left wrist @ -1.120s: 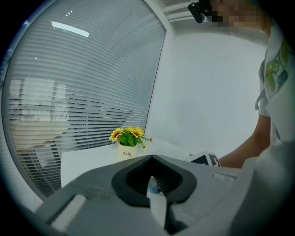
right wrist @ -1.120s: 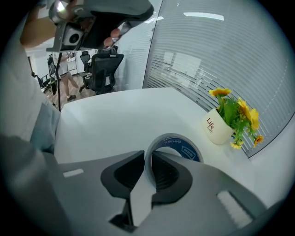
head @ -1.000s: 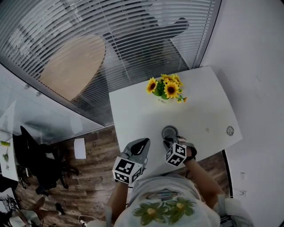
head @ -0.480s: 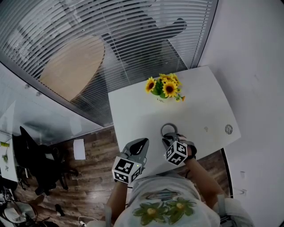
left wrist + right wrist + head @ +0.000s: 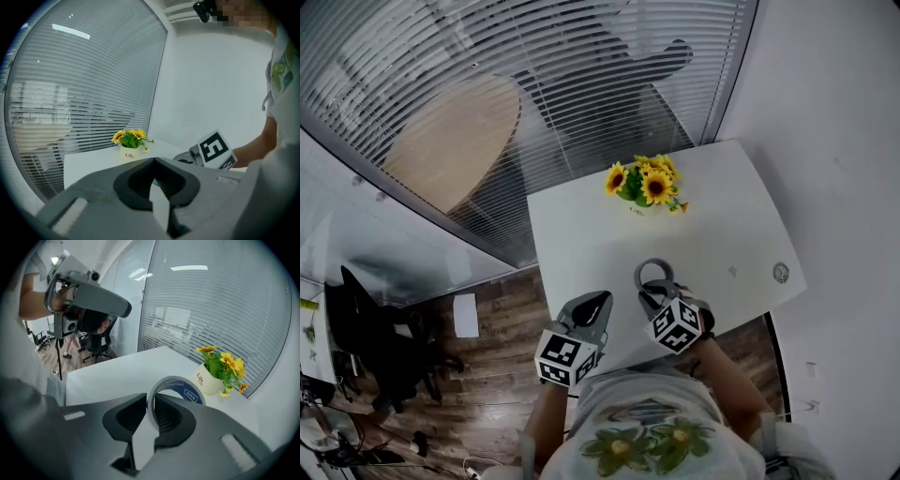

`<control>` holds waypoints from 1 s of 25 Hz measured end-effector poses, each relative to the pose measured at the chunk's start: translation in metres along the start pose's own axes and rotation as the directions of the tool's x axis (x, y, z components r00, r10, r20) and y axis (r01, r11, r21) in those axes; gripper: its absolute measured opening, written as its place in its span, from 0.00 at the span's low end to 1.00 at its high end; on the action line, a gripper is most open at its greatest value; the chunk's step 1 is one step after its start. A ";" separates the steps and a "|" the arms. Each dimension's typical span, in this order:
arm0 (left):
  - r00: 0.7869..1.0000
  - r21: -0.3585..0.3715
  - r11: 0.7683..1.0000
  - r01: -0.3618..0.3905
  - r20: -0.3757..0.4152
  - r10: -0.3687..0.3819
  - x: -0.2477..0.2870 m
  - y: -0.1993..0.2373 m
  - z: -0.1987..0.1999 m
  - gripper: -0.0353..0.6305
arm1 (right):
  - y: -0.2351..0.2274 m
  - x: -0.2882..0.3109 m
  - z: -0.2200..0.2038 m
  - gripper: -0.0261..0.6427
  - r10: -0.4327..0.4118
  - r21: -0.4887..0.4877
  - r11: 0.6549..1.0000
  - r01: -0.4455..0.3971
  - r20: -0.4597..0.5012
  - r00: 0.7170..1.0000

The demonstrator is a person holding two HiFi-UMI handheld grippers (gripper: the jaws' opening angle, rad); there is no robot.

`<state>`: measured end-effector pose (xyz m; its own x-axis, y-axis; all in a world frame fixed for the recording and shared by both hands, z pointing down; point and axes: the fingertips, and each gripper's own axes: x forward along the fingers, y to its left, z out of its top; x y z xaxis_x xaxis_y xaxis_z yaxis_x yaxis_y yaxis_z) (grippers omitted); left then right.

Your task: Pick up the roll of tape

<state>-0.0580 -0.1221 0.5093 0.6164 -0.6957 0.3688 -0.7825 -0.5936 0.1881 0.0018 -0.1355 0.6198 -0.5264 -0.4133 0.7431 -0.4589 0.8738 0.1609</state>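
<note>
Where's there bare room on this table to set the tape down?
Bare: the left of the table, between the flower pot and the left gripper, and the right, between pot and disc. Crowded: the near edge, by the right gripper shut on the tape.

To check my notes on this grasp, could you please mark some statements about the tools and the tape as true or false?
1. The right tool is closed on the roll of tape. True.
2. The left tool holds the flower pot. False: it is shut on nothing; the pot stands on the table.
3. The pot contains yellow flowers. True.
4. The tape lies flat on the table. False: it is held on edge between the right tool's jaws.
</note>
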 end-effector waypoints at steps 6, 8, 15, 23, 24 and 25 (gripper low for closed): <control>1.000 0.002 1.000 -0.003 0.000 0.003 0.001 -0.003 0.000 0.06 | -0.002 -0.014 0.008 0.13 0.005 0.048 0.999 -0.008 0.049 0.999; 1.000 0.003 1.000 -0.006 -0.002 0.006 0.001 -0.003 -0.001 0.06 | -0.003 -0.019 0.012 0.13 0.007 0.063 0.998 -0.011 0.069 0.998; 1.000 0.002 1.000 -0.007 0.001 0.007 0.000 -0.004 0.001 0.06 | -0.008 -0.040 0.029 0.13 -0.015 0.099 0.995 0.001 0.134 0.991; 1.000 0.002 1.000 -0.002 0.007 0.002 0.002 -0.007 0.005 0.06 | -0.011 -0.063 0.043 0.13 -0.037 0.171 0.985 -0.001 0.215 0.976; 1.000 0.001 1.000 -0.002 0.009 0.002 0.002 -0.008 0.005 0.06 | -0.012 -0.066 0.045 0.13 -0.041 0.184 0.983 -0.001 0.223 0.974; 1.000 0.001 1.000 -0.002 0.012 0.002 0.001 -0.009 0.006 0.06 | -0.012 -0.070 0.046 0.13 -0.045 0.198 0.980 -0.002 0.232 0.972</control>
<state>-0.0499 -0.1201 0.5030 0.6160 -0.7014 0.3585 -0.7835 -0.5926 0.1868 0.0110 -0.1295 0.5360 -0.6568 -0.5003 0.5642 -0.5904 0.8066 0.0279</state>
